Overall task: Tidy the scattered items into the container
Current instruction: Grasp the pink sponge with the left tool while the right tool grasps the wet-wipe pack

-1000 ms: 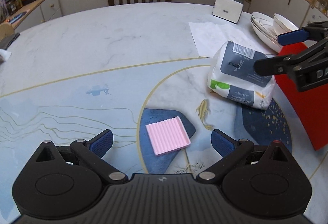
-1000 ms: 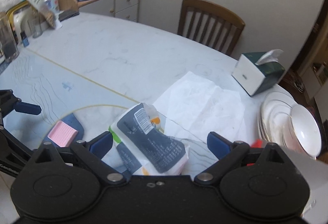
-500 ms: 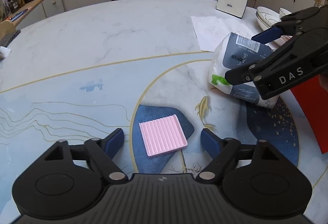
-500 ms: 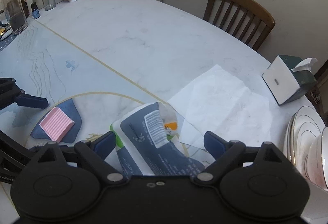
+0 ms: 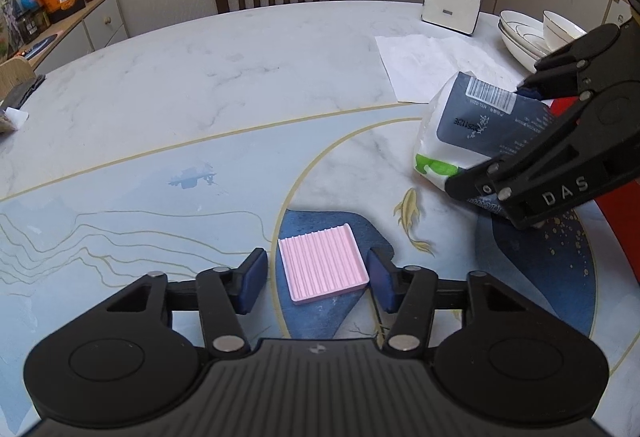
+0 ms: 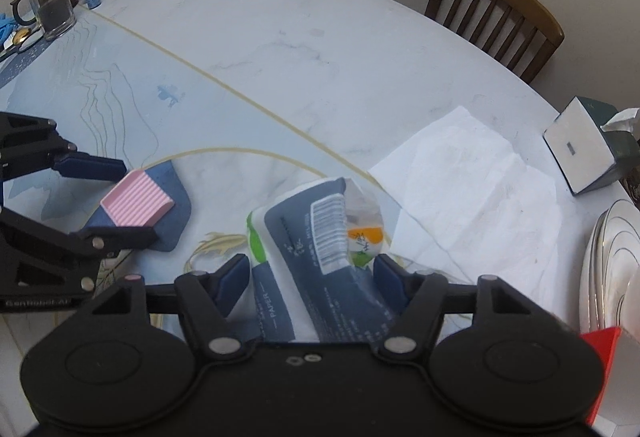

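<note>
Left tool (image 5: 316, 279): jaws just closing, straddling pink ribbed square pad (image 5: 322, 267) flat on table (image 5: 200, 85); small gaps remain, not gripped.
Right tool (image 6: 310, 282): closing around white-navy tissue pack (image 6: 316, 237), contact unclear.
Red container (image 6: 600, 353) beside; nothing seen stowed.

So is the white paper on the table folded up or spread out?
Spread out. The white paper lies flat and open on the table, with crease lines showing across it. One corner is hidden behind the tissue pack.
</note>
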`<state>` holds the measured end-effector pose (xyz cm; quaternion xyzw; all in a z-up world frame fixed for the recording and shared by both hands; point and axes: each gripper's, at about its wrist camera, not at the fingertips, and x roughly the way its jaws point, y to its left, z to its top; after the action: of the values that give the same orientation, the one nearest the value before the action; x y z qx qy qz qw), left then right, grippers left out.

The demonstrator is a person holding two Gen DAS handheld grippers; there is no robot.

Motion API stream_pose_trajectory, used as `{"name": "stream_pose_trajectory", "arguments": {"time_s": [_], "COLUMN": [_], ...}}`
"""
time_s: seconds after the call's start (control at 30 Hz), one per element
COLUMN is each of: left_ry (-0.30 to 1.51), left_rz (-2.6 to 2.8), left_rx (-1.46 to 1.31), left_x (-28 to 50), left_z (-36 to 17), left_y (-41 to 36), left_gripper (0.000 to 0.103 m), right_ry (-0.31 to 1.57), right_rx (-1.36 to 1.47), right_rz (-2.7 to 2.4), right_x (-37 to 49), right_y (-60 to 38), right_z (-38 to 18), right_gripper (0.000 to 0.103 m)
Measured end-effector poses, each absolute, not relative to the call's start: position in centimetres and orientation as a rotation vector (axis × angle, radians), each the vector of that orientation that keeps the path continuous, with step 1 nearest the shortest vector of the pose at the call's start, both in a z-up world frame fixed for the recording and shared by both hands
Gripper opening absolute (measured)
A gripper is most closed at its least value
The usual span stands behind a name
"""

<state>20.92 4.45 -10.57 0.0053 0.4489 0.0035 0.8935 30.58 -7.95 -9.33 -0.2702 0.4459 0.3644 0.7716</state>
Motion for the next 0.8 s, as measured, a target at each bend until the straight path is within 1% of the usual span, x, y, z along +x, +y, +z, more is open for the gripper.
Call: {"name": "stream_pose_trajectory", "arguments": {"time_s": [0.03,0.1,0.2,0.3,0.4,0.43,0.6,0.73,0.8], "left_ry": [0.931,0.930,0.928,0.929,0.926,0.926,0.929,0.935,0.939], "left_rz": [0.007,0.009,0.006,-0.001,0.002,0.000,-0.011,-0.024,-0.030], "left_rx": [0.011,0.009,0.013,0.015,0.022,0.024,0.026,0.026,0.026], "left_x": [20.9,20.9,20.8,20.8,20.6,20.6,20.1,19.7,19.4], "left_z": [-10.5,-10.5,-10.5,-10.5,-10.5,-10.5,-10.4,-10.3,-10.2], "left_y": [4.5,4.7,4.9,5.0,5.0,5.0,5.0,5.0,4.9], "left_gripper": [0.050,0.046,0.042,0.042,0.042,0.042,0.041,0.041,0.041], "right_ry": [0.970,0.974,0.982,0.990,0.997,0.999,1.005,1.009,1.004], "right_rx": [-0.589,-0.590,-0.576,-0.559,-0.536,-0.524,-0.488,-0.464,-0.454], "right_rz": [0.786,0.776,0.760,0.742,0.715,0.709,0.689,0.675,0.666], "right_x": [30.4,30.0,29.6,29.2,28.8,28.6,27.6,26.8,26.5], "right_y": [-8.0,-8.1,-8.4,-8.7,-8.9,-9.1,-9.6,-10.0,-10.3], "right_z": [-9.4,-9.5,-9.4,-9.4,-9.3,-9.2,-8.9,-8.4,-8.1], "right_gripper": [0.062,0.061,0.056,0.053,0.047,0.042,0.034,0.023,0.021]}}
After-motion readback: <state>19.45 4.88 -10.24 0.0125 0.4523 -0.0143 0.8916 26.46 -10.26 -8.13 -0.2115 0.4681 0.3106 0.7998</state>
